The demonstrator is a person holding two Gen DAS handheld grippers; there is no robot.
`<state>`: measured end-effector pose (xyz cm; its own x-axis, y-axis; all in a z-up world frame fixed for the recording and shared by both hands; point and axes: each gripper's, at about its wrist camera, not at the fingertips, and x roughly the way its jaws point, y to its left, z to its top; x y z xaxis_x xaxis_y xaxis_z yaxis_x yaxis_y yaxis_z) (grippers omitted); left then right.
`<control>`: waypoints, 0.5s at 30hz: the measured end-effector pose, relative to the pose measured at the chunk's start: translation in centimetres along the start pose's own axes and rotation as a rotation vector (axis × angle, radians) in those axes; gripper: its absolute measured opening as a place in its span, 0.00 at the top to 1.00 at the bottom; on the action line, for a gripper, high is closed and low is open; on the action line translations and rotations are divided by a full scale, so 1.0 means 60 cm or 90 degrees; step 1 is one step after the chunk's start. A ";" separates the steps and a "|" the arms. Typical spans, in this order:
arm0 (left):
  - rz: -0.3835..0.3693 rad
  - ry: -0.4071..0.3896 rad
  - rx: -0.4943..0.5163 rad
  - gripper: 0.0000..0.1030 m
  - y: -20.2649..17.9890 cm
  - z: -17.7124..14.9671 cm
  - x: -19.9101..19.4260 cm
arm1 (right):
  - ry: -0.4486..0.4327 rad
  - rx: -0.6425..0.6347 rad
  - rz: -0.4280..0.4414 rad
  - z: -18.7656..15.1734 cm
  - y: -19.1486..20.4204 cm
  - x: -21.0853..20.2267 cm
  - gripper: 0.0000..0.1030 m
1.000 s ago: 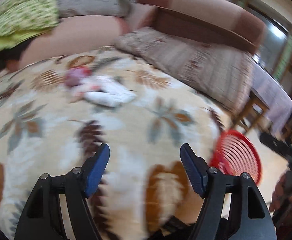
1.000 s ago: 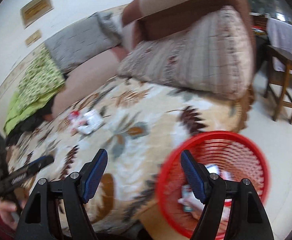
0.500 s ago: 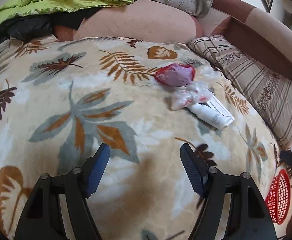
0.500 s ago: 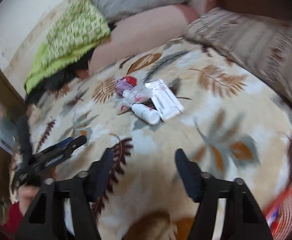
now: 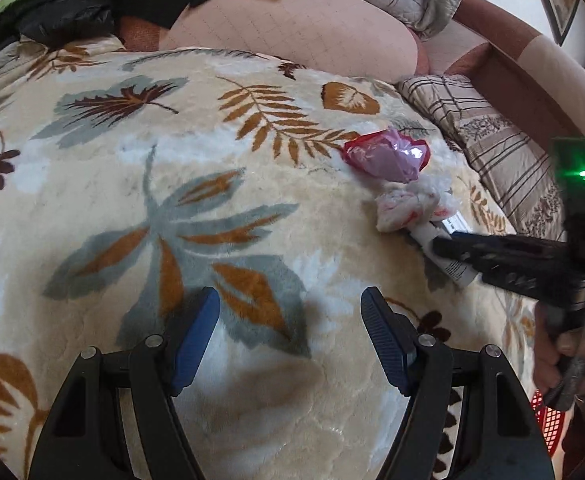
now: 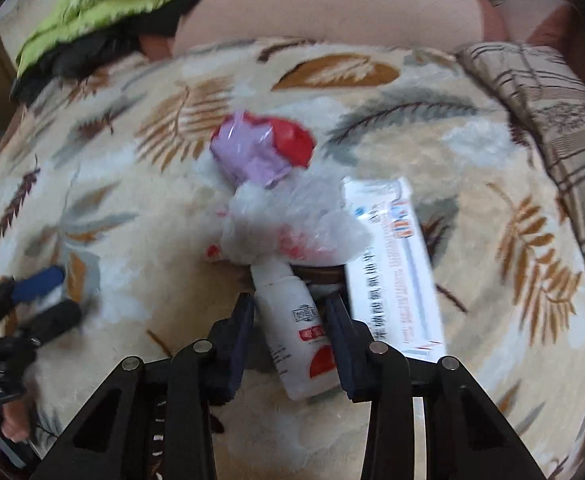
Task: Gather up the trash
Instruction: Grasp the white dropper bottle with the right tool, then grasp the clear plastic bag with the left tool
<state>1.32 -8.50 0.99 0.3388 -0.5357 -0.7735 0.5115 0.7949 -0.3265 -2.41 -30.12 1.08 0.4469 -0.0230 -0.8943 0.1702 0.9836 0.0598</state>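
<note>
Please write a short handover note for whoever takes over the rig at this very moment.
Right gripper: jaws open, straddling the white bottle on the leaf-patterned blanket; not yet closed on it.
Left gripper: open, empty, hovering over bare blanket.
Also lying there: crumpled clear plastic wrapper, red and purple wrapper, white carton.
Red basket shows at the blanket's edge.
Left: grip the bottle, then collect the other three.

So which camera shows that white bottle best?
The right wrist view: the white bottle lies close up between the right tool's fingers. In the left wrist view the bottle is mostly hidden behind that tool.
</note>
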 end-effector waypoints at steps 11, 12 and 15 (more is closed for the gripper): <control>-0.044 -0.045 0.042 0.30 -0.022 0.017 -0.015 | -0.012 0.266 0.234 -0.124 0.029 -0.029 0.67; -0.045 -0.050 0.043 0.30 -0.022 0.017 -0.018 | -0.031 0.290 0.256 -0.145 0.031 -0.037 0.68; -0.062 -0.061 0.043 0.30 -0.024 0.018 -0.028 | -0.143 0.348 0.302 -0.193 0.016 -0.076 0.68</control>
<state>0.86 -9.08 3.32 0.3573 -0.6372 -0.6828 0.5969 0.7181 -0.3578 -14.44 -27.02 0.06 0.7386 0.2868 -0.6101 0.3010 0.6695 0.6791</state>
